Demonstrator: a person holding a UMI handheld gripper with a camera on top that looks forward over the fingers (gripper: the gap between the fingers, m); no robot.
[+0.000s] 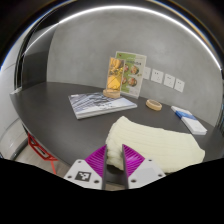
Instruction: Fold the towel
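Note:
A pale yellow towel [162, 140] lies bunched on the dark table [55, 120], just ahead and to the right of my fingers. My gripper [114, 165] is shut on the towel's near edge. A fold of the cloth sits pinched between the two purple pads [95, 160]. The rest of the towel spreads away to the right, beyond the fingers. The part of the towel under the fingers is hidden.
A flat magazine [100, 103] lies beyond the towel on the left. An upright picture card [125, 75] stands at the back by the grey wall, with a small round object [154, 104] beside it. A blue and white box [190, 120] lies at the right. A red-marked thing [40, 150] sits at the left edge.

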